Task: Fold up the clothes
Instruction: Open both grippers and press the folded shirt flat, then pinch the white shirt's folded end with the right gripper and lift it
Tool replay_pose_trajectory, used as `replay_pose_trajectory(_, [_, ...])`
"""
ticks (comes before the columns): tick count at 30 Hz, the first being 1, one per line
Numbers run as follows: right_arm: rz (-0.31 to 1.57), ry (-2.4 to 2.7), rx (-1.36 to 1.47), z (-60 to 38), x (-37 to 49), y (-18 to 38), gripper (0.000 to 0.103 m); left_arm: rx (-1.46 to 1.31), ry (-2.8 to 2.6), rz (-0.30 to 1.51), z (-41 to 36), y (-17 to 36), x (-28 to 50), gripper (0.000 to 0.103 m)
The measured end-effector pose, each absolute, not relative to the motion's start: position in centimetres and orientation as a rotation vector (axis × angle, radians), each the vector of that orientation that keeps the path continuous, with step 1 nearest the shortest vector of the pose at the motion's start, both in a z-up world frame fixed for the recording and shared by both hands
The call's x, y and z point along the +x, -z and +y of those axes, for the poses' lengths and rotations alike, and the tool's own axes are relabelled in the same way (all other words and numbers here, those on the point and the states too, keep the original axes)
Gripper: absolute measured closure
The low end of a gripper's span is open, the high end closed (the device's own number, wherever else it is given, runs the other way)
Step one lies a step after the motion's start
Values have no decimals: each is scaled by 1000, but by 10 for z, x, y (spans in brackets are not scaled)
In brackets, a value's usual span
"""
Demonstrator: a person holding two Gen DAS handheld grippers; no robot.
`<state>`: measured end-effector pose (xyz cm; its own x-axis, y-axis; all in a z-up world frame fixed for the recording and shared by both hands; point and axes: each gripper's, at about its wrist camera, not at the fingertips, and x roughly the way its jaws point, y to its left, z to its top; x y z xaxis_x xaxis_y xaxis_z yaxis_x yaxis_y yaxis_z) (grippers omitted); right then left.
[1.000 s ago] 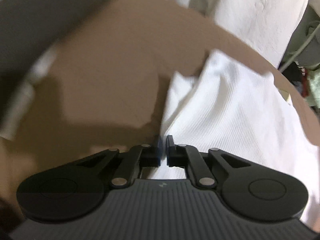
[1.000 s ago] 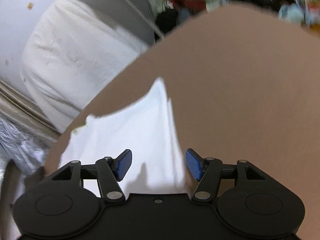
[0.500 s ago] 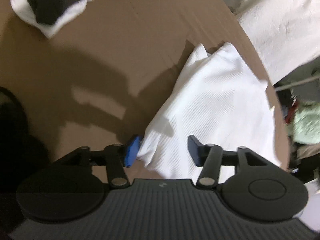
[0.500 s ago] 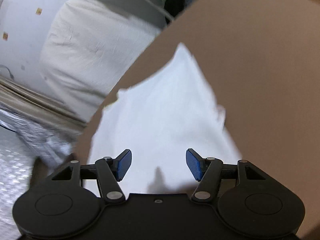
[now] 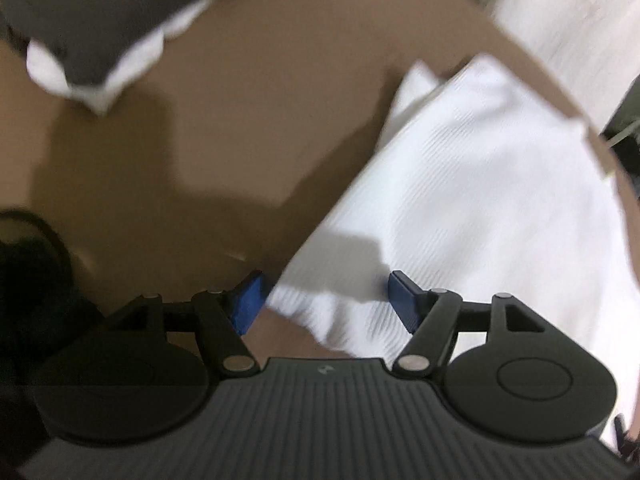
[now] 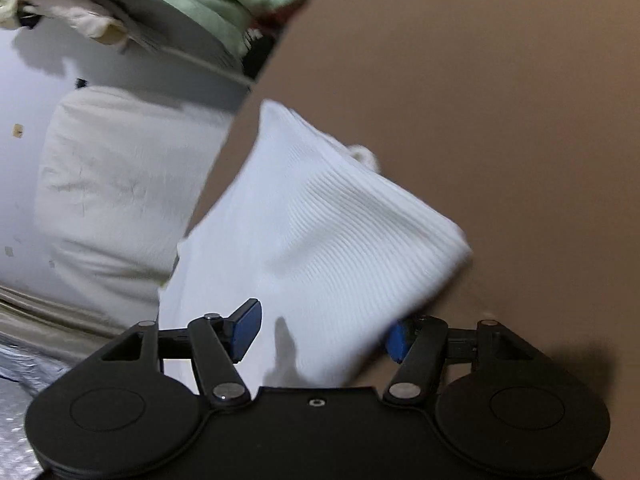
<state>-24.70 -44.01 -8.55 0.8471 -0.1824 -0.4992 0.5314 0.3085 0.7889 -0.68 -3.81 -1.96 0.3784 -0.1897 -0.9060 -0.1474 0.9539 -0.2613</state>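
White ribbed garment (image 5: 480,184), already folded to a compact wedge, lies on the brown table (image 5: 248,92) near its edge. Left gripper (image 5: 324,300) has just been opening w/ the cloth's corner loose between its jaws. Right gripper (image 6: 320,328) (jaws just narrowing, pads not clearly pressing) straddles the opposite end. Likely next: pinch both ends, then fold again or move it.

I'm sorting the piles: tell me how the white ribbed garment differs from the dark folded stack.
The white ribbed garment is pale and lies by the table's rounded edge, right ahead of the left claw; the dark folded stack is charcoal, with white cloth showing beneath it, and sits far across. Both rest on the brown table.
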Motion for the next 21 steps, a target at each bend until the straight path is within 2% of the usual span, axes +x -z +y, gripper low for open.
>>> replay_pose_trajectory(1, [344, 490, 1125, -442, -240, 82, 92, -338, 26, 1188, -36, 20, -8, 36])
replay_pose_trajectory(2, [342, 495, 1086, -445, -237, 75, 91, -354, 25, 1186, -33, 21, -10, 36])
replay_pose_trajectory(6, [233, 532, 776, -439, -260, 17, 96, -298, 18, 1194, -28, 17, -13, 35])
replay_pose_trajectory(7, [250, 545, 810, -445, -264, 22, 98, -296, 20, 1212, -28, 19, -11, 35])
replay_pose_trajectory(11, [327, 608, 1129, -475, -272, 72, 97, -221, 30, 1224, -38, 12, -4, 35])
replay_pose_trajectory(17, [314, 602, 1141, -477, -263, 75, 95, -101, 166, 1012, -69, -45, -26, 35])
replay_pose_trajectory(18, [294, 582, 1177, -477, -267, 77, 88, -50, 178, 973, -81, -51, -31, 35])
replay_pose_trajectory(20, [227, 504, 1321, -478, -277, 87, 80, 52, 201, 892, -104, -61, -42, 35])
replay_pose_trajectory(21, [195, 457, 1413, -476, -279, 95, 64, 103, 211, 851, -115, -66, -48, 35])
